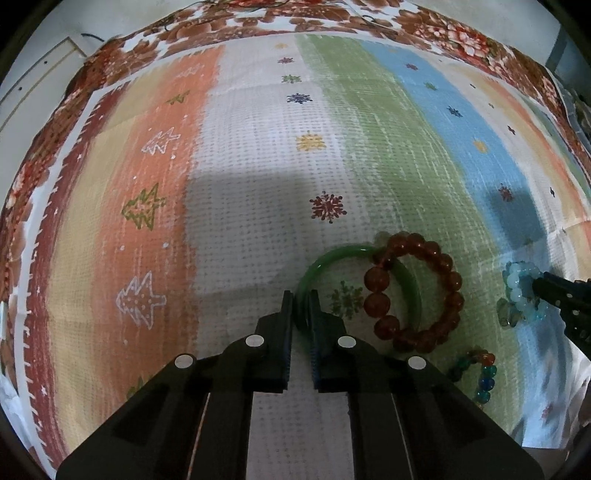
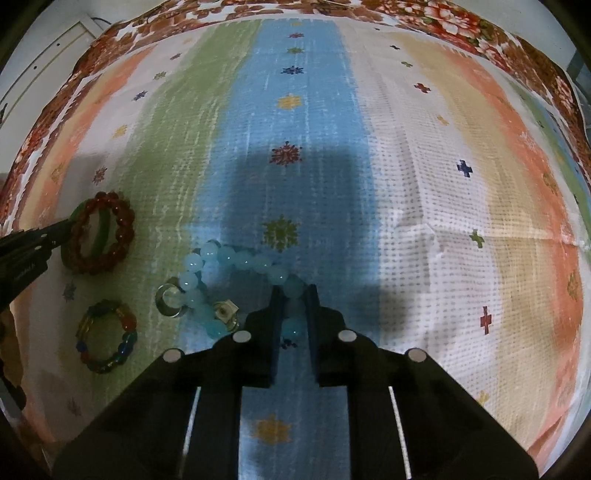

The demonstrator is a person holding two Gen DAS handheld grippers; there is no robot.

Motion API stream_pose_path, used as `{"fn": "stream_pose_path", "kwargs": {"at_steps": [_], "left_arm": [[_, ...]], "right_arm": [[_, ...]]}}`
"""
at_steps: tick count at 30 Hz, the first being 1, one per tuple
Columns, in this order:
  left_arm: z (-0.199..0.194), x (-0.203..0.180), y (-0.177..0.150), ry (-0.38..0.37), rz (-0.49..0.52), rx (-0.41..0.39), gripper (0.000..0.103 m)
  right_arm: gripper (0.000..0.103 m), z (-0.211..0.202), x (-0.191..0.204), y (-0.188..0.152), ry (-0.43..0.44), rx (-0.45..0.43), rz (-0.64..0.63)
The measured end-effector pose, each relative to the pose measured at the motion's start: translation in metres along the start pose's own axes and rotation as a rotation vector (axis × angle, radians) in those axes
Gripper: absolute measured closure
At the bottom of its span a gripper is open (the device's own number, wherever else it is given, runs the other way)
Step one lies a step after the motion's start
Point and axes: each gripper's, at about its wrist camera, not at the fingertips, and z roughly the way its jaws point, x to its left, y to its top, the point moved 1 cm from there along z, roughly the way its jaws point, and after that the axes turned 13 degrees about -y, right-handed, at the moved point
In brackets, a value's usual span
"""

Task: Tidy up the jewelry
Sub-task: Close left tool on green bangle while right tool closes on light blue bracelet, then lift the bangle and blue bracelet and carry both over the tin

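My left gripper (image 1: 300, 295) is shut on a green bangle (image 1: 332, 254), which lies on the striped cloth with a brown bead bracelet (image 1: 443, 266) draped over its right side. My right gripper (image 2: 293, 290) is shut on a light-blue bead bracelet (image 2: 236, 258). In the right wrist view the bangle (image 2: 105, 236) and brown bracelet (image 2: 123, 221) sit far left with the left gripper's fingers (image 2: 55, 230) on them. In the left wrist view the blue bracelet (image 1: 517, 284) and the right gripper's fingers (image 1: 554, 290) are at the far right.
A multicolour bead bracelet (image 2: 107, 332) lies left of the right gripper, also in the left wrist view (image 1: 480, 376). Two metal rings (image 2: 170, 301) (image 2: 225, 312) rest beside the blue bracelet. The striped cloth (image 2: 406, 184) lies on a floral bedspread (image 1: 258, 22).
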Motion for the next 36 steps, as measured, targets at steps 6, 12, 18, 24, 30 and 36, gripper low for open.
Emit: {"fn": "stream_pose_path", "kwargs": {"at_steps": [6, 12, 18, 24, 30, 36], "left_arm": [[-0.015, 0.002, 0.0, -0.013, -0.014, -0.026, 0.096], [-0.042, -0.001, -0.003, -0.028, -0.017, -0.075, 0.094], [-0.067, -0.004, -0.008, -0.046, -0.039, -0.12, 0.093], [-0.093, -0.009, -0.016, -0.064, -0.048, -0.167, 0.093], [-0.115, -0.018, -0.031, -0.093, -0.051, -0.199, 0.093], [-0.136, -0.031, -0.048, -0.116, -0.04, -0.228, 0.093]], "right_arm": [[0.09, -0.012, 0.001, -0.002, 0.024, -0.024, -0.007], [0.09, -0.041, 0.001, -0.004, 0.044, -0.074, -0.009], [0.09, -0.066, 0.003, -0.011, 0.047, -0.113, -0.014], [0.09, -0.092, 0.003, -0.022, 0.058, -0.147, -0.019], [0.09, -0.124, 0.0, -0.033, 0.069, -0.2, -0.01], [0.09, -0.15, 0.0, -0.049, 0.094, -0.24, -0.005]]}}
